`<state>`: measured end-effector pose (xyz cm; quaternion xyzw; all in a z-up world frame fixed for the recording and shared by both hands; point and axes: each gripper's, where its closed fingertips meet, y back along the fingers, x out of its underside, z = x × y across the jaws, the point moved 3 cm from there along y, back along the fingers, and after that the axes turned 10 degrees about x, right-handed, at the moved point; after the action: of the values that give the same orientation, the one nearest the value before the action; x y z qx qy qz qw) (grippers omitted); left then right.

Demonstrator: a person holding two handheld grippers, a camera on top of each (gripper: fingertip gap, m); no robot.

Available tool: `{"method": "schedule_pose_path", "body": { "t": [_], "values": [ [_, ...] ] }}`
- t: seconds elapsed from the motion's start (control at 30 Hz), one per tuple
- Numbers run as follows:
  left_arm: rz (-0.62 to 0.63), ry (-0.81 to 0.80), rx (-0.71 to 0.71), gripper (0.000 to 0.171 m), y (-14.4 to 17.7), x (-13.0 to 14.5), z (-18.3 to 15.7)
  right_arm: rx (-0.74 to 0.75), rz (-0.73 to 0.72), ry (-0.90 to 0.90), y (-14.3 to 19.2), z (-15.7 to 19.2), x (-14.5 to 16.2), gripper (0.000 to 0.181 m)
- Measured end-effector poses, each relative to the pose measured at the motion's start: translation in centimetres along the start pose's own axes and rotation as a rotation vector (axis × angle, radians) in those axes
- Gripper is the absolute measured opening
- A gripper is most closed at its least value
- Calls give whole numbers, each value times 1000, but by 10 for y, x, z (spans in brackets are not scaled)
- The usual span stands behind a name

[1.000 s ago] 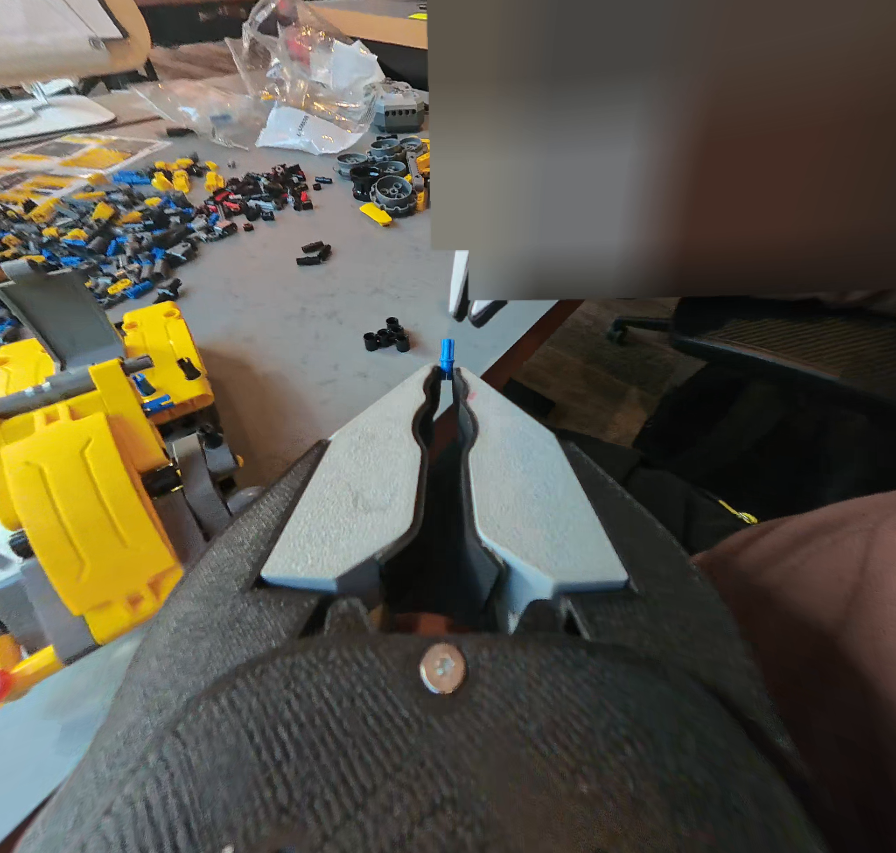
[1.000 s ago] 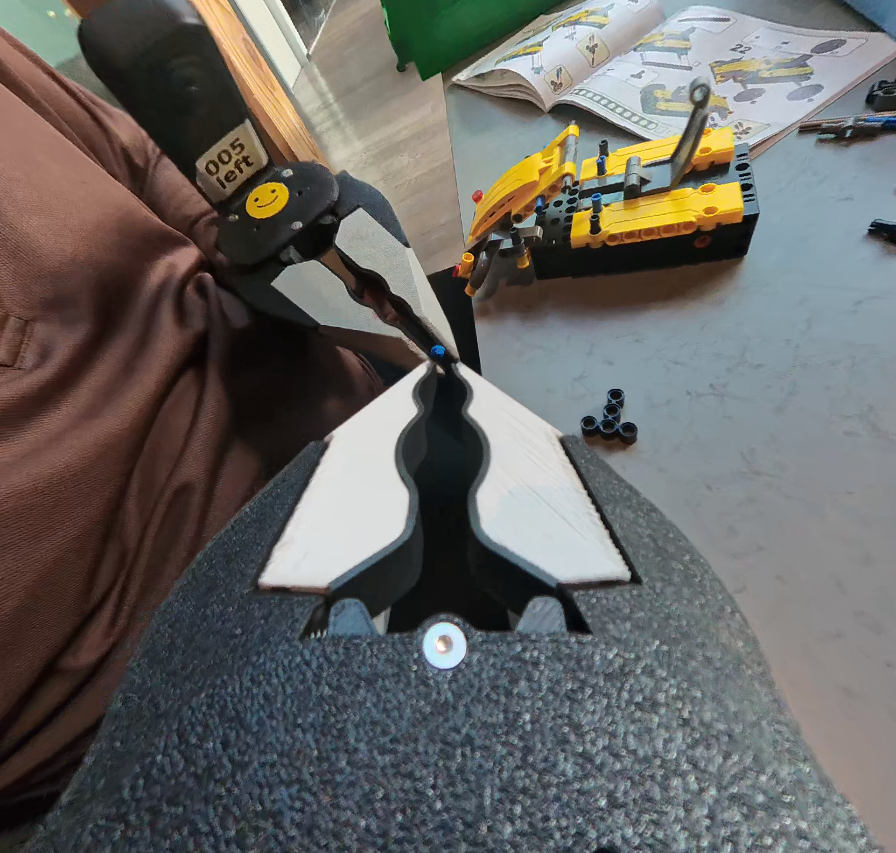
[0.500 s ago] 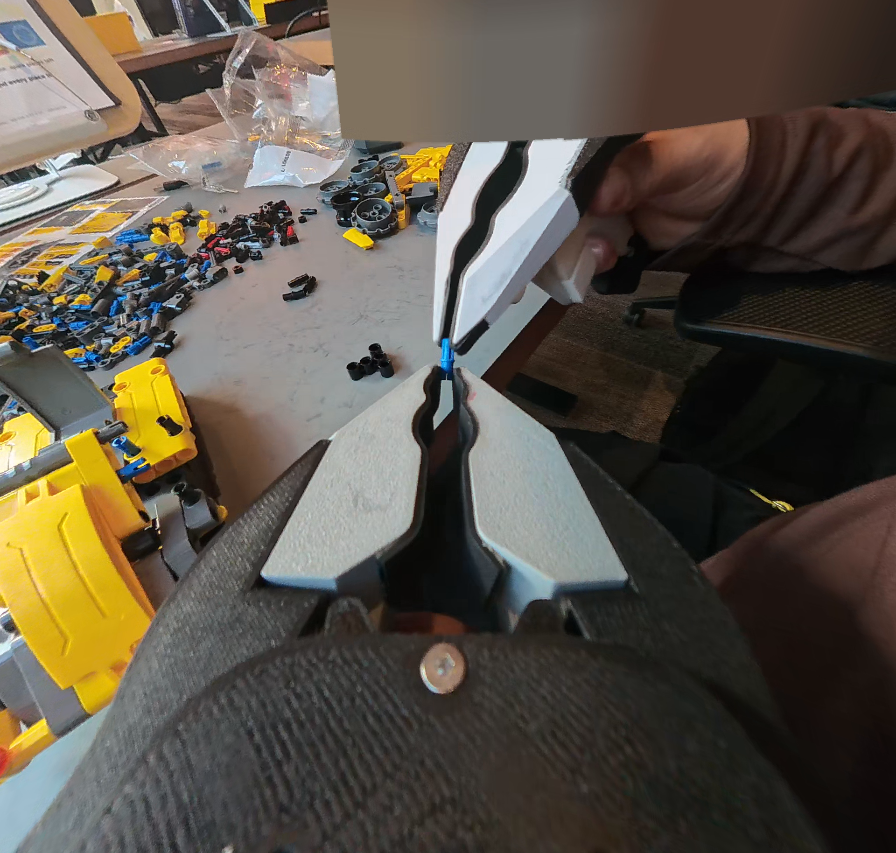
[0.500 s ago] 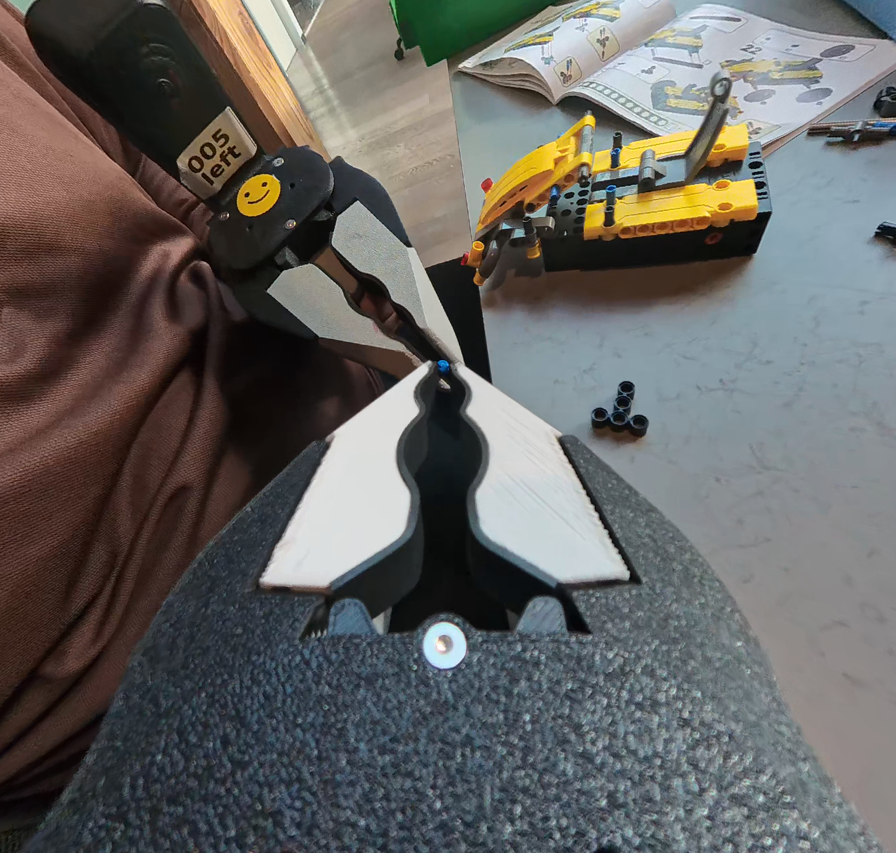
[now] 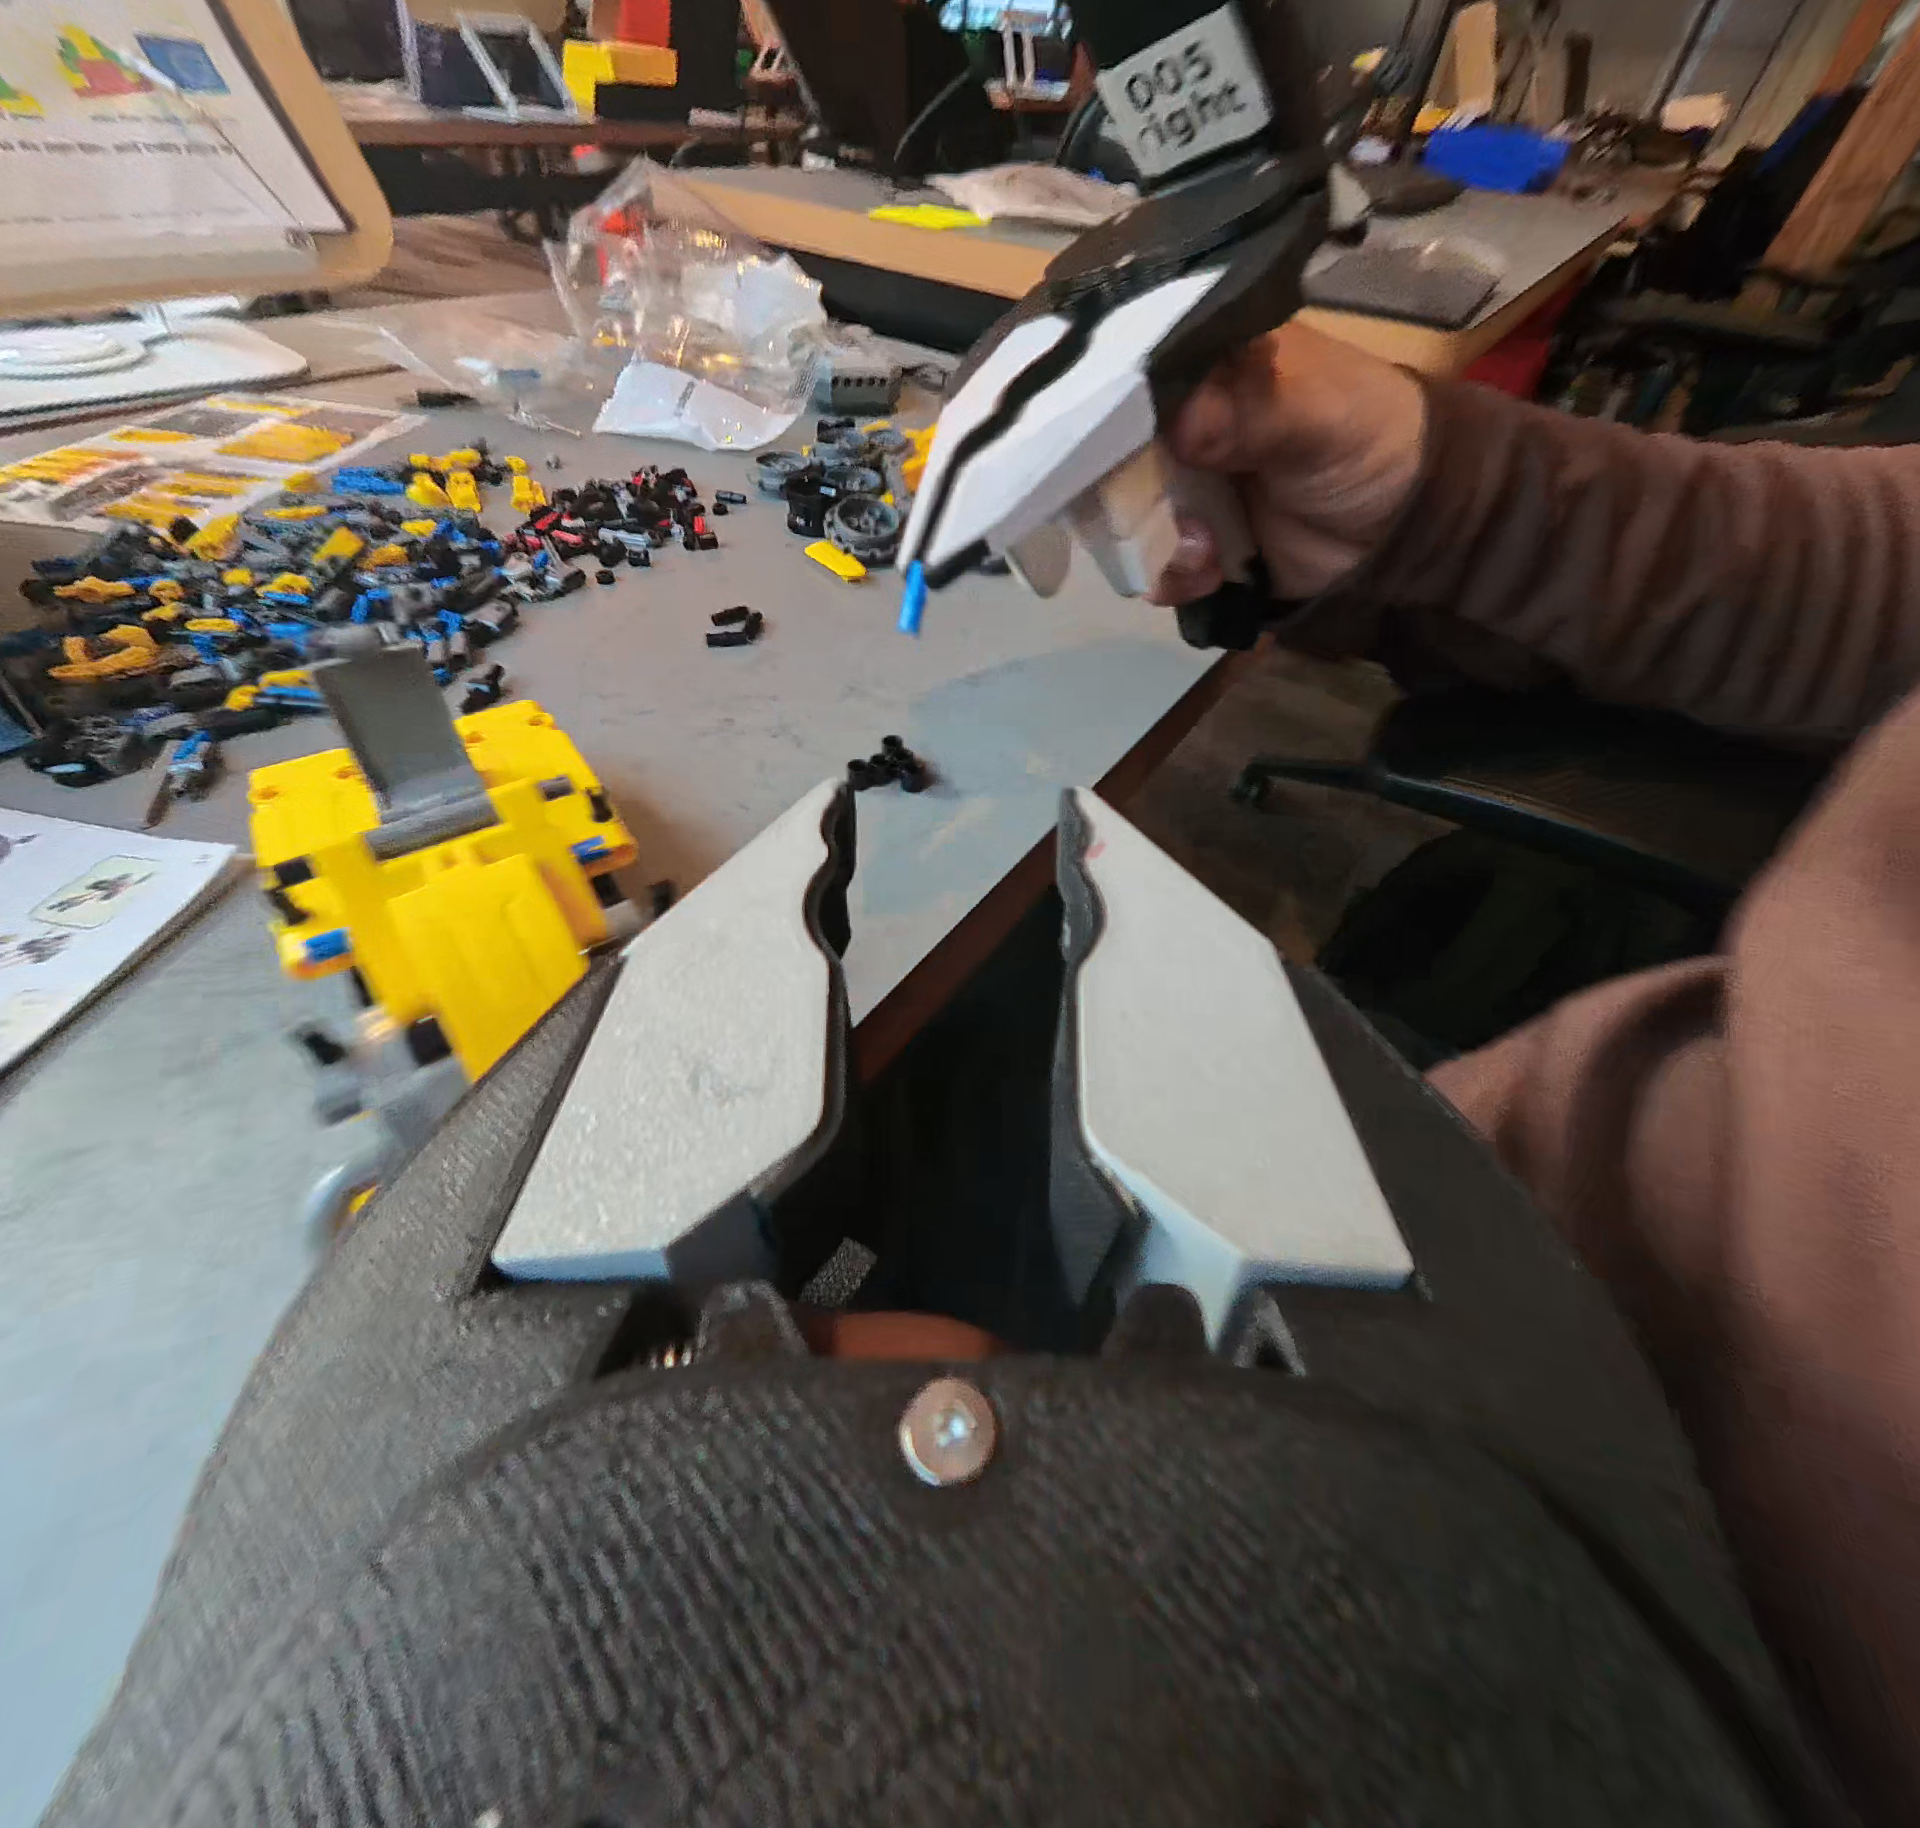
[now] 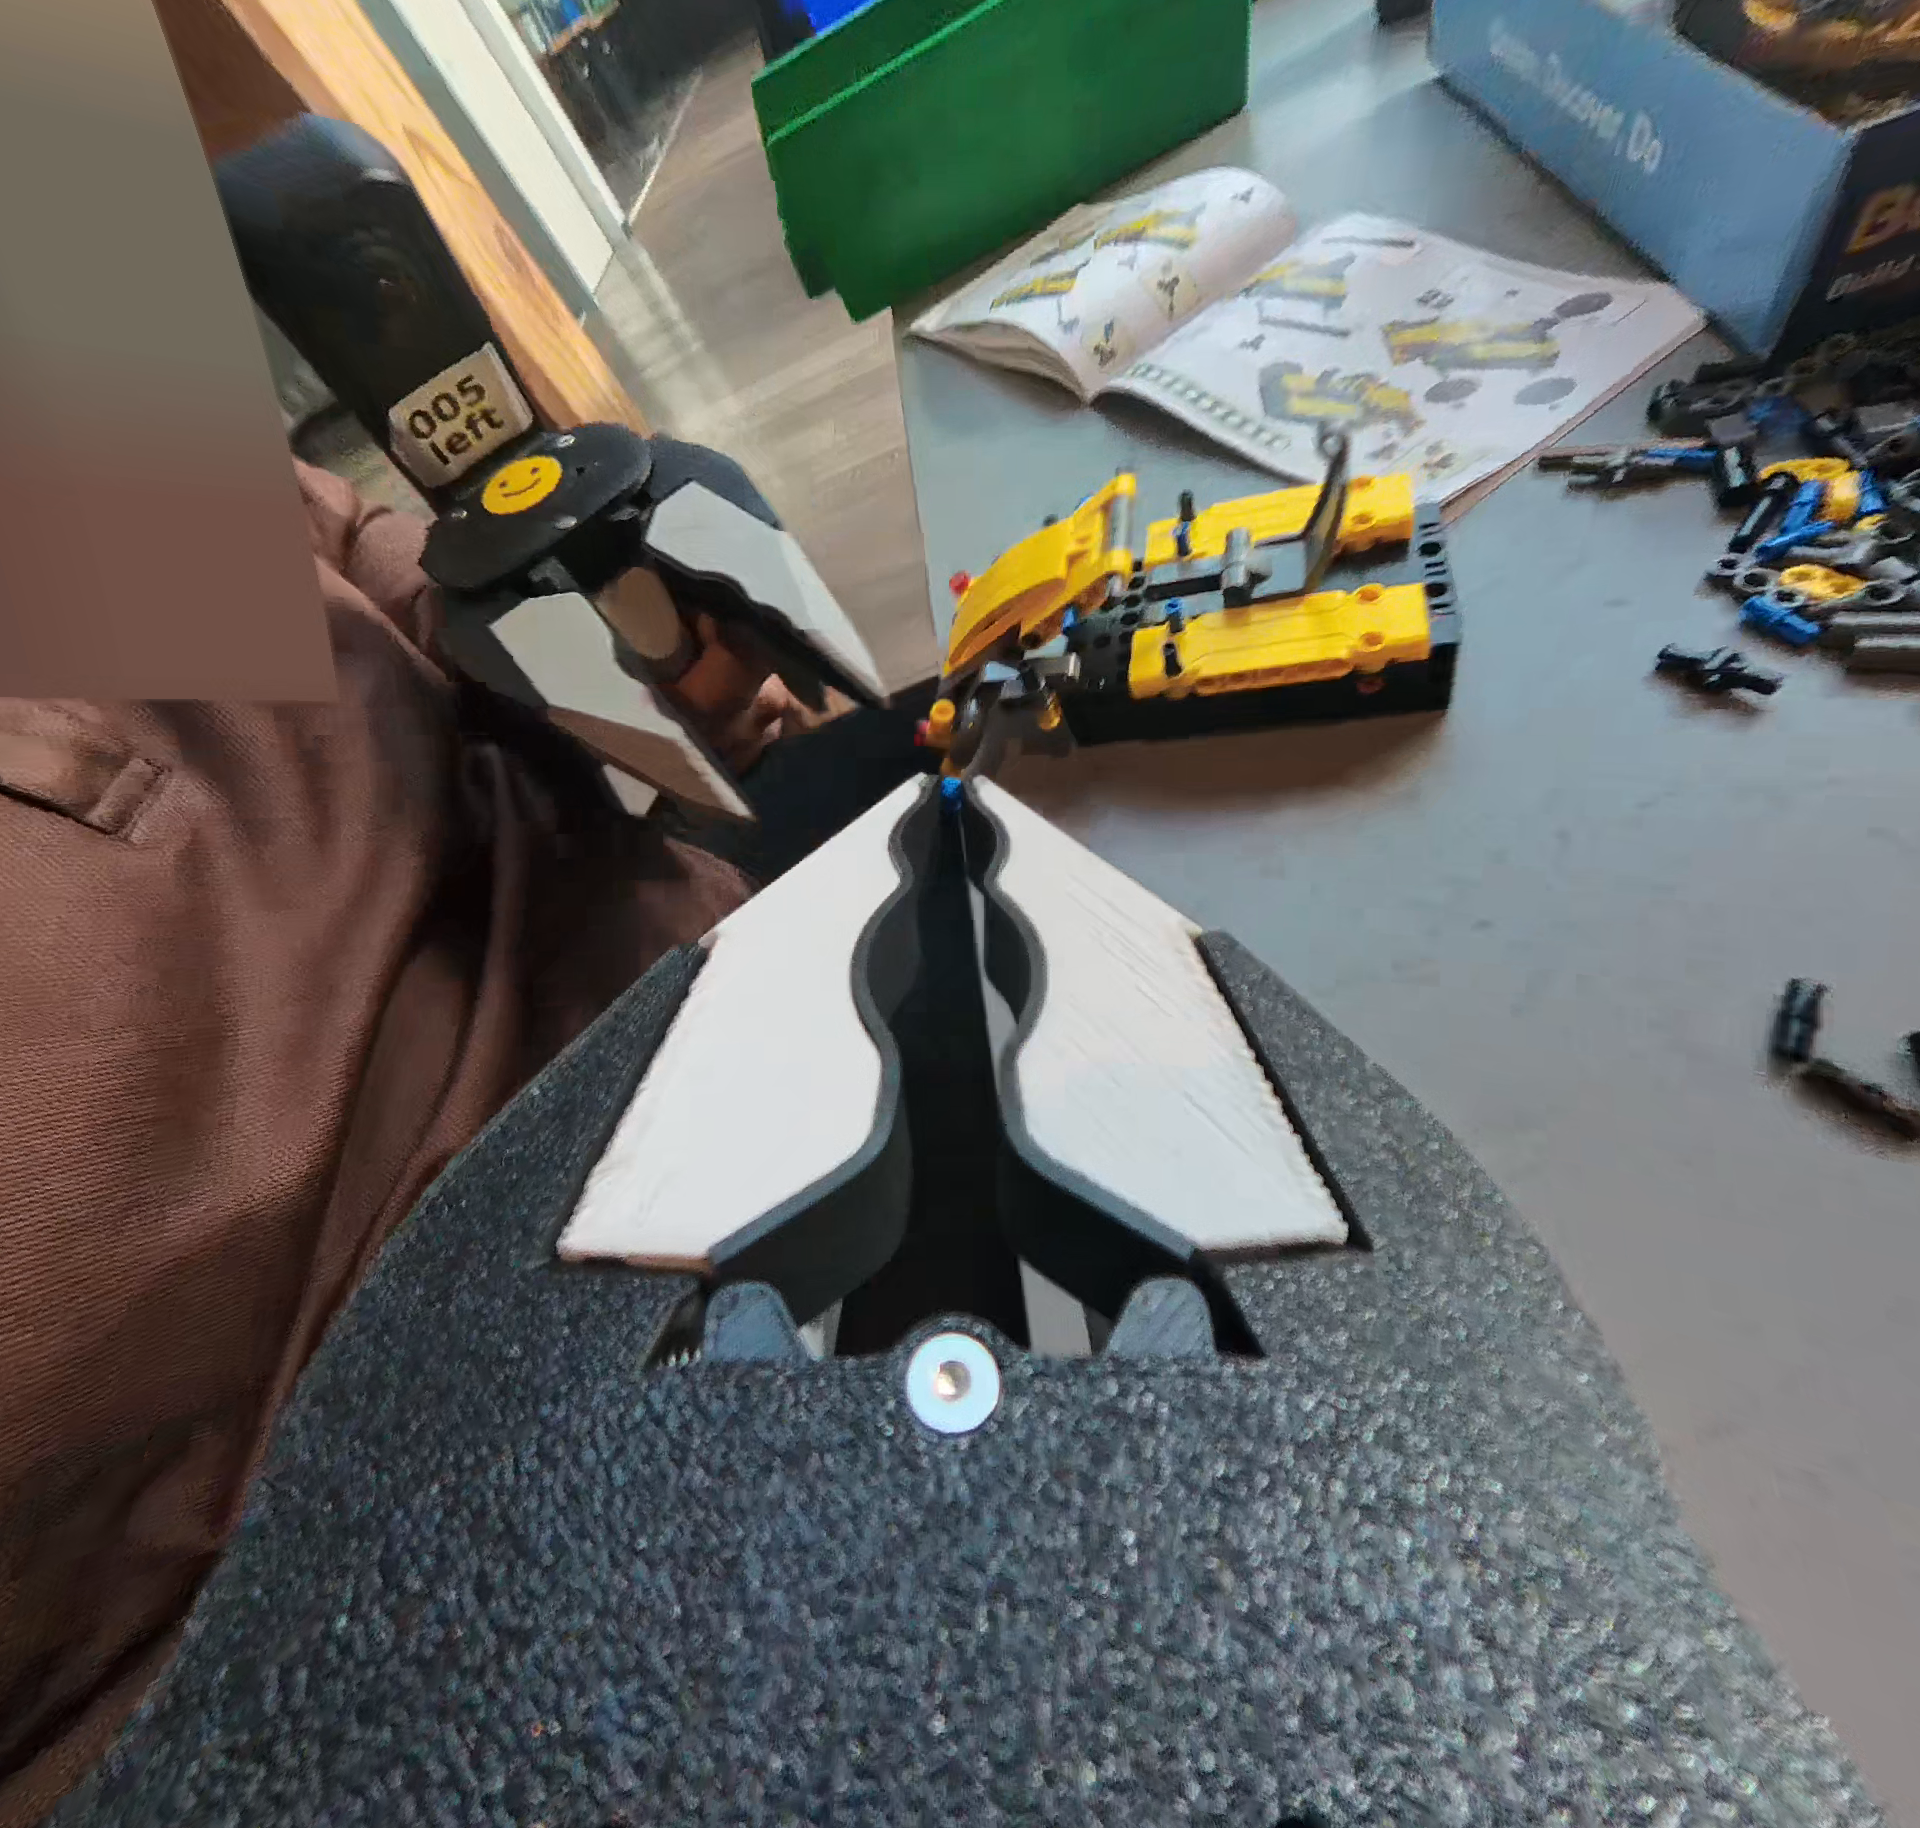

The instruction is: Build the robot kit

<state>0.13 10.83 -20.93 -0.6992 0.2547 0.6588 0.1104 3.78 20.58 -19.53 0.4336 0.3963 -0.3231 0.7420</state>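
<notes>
One small blue plastic pin (image 5: 911, 599) hangs pinched in my right gripper (image 5: 928, 573), pointing down; my left gripper (image 5: 956, 807) gapes empty, below and apart.

This is a shared workshop or maker-style lab. A grey worktable (image 5: 727, 698) carries a spread of small plastic building parts (image 5: 312, 573), a half-built yellow toy vehicle (image 6: 1226, 604), an open instruction booklet (image 6: 1299, 324) and torn clear bags (image 5: 707, 324). Farther off stand more long tables (image 5: 935, 220) with coloured bins, boxes and small stands, an office chair (image 5: 1507, 802) at the near right, wood flooring and timber posts.
</notes>
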Motion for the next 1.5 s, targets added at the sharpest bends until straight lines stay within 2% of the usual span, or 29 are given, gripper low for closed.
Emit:
{"method": "schedule_pose_path", "body": {
  "t": [0.1, 0.27, 0.37, 0.43, 0.5, 0.63, 0.8, 1.5],
  "values": [
    [-60, -32, 68, 36, 46, -4, 11, 39, -85, -29, 1, -21, -24, 0],
    [-118, -67, 49, 35, 125, 6, 65, 92, -197, -48, -3, -57, -66, 0],
    [-218, -29, 40, 33, 152, 6, 89, 122, -215, -14, -11, -70, -86, 0],
    [-331, 24, 3, 30, 162, 4, 101, 130, -203, 9, -20, -74, -94, 0],
    [-343, 40, -1, 27, 164, 7, 103, 131, -175, 25, -32, -77, -99, 0],
    [-254, 42, -31, 30, 155, 21, 114, 128, -120, 33, -56, -83, -105, 0],
    [-282, 134, -54, 30, 157, 23, 130, 101, -94, 31, -74, -86, -108, 0],
    [-187, 102, -94, 30, 137, 34, 134, 49, -69, 37, -75, -101, -97, 0]
  ]
}}
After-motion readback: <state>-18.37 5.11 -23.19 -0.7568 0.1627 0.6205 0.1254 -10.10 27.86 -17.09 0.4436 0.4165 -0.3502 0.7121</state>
